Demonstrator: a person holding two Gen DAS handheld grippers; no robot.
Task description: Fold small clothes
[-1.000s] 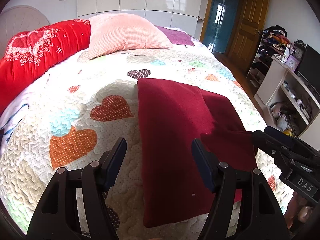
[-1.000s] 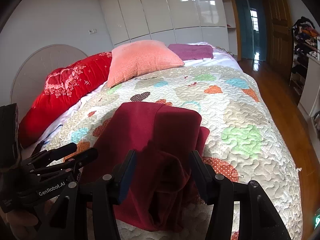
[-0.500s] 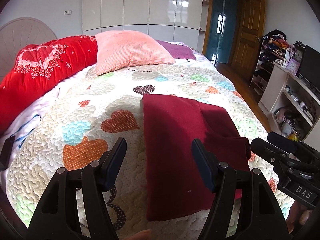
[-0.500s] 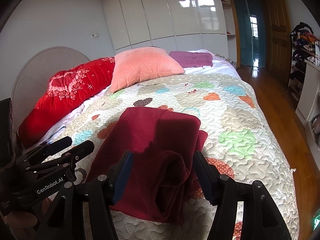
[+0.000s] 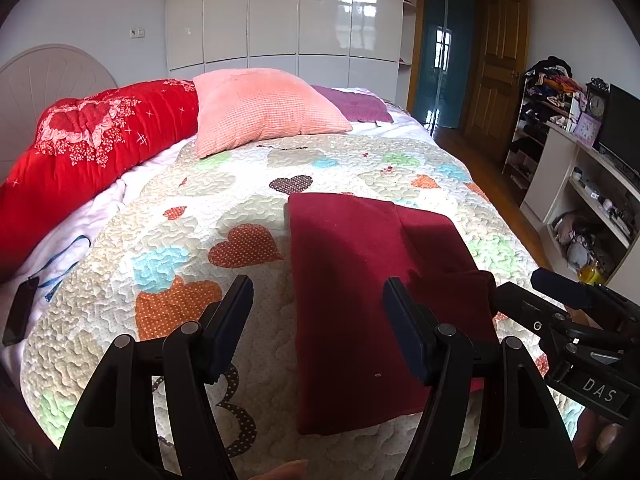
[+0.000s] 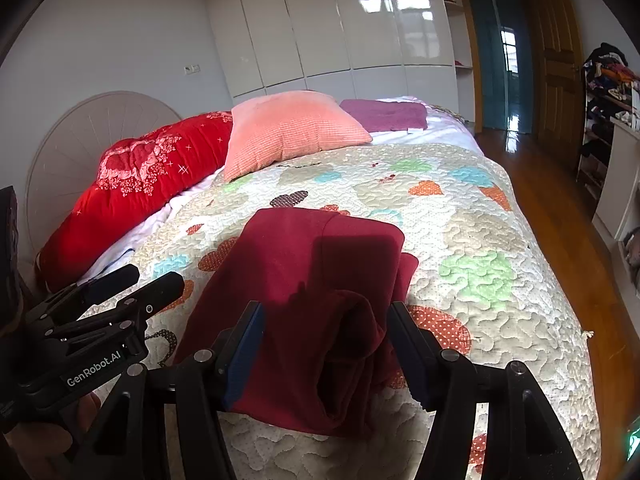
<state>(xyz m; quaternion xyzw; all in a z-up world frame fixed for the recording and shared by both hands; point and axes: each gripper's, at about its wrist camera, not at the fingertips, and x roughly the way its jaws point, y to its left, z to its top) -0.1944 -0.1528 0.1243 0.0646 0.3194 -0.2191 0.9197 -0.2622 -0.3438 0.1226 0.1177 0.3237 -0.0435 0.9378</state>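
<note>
Quilted bedspread [image 5: 168, 264] fills the frame; the dark red garment [image 5: 352, 280] lies folded on it, centre right. Left gripper [image 5: 318, 320], jaws apart, holds nothing. Right gripper [image 6: 326, 344], jaws having just opened, straddles the garment's bunched near edge unclamped

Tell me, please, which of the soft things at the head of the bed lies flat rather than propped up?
The purple folded cloth; the pink ribbed pillow and red floral bolster both stand plump and raised.
</note>
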